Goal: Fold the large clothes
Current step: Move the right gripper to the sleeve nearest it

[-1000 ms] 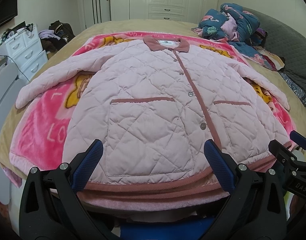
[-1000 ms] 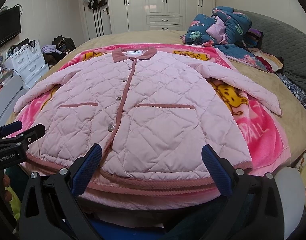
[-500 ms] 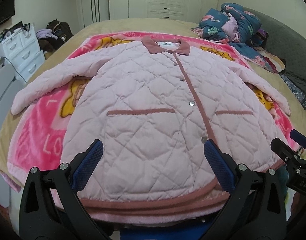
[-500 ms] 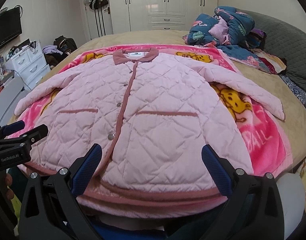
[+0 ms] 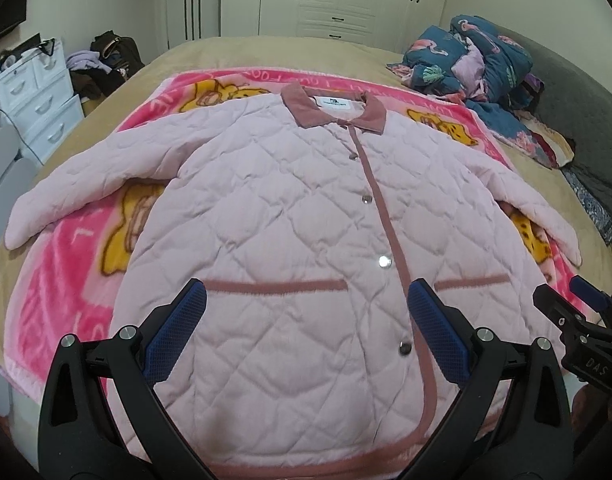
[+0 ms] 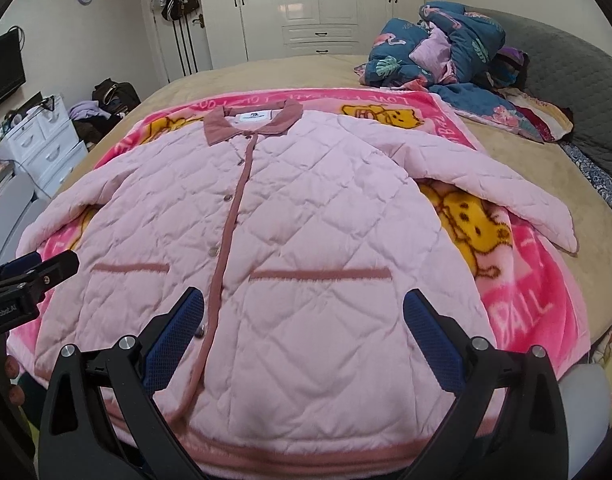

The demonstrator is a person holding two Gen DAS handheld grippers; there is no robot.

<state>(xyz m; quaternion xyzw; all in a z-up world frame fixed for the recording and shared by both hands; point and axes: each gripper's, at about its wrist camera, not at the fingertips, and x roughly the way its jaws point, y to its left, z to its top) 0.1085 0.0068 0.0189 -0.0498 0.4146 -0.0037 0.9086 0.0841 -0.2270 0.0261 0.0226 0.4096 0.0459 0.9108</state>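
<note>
Both the left gripper (image 5: 306,324) and the right gripper (image 6: 301,320) hung wide open and empty over the hem of the pink quilted jacket (image 5: 289,248), spread buttoned on the cartoon blanket (image 6: 518,280). Folding looked unstarted; next, likely a sleeve fold inward.

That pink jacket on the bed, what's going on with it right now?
A person holds two tongs over a pink quilted jacket, which lies buttoned and face up on a pink cartoon blanket, sleeves spread out. The left tongs and the right tongs are both open above its lower half, gripping nothing. No fold has been made yet. A heap of bedding sits at the far side.
</note>
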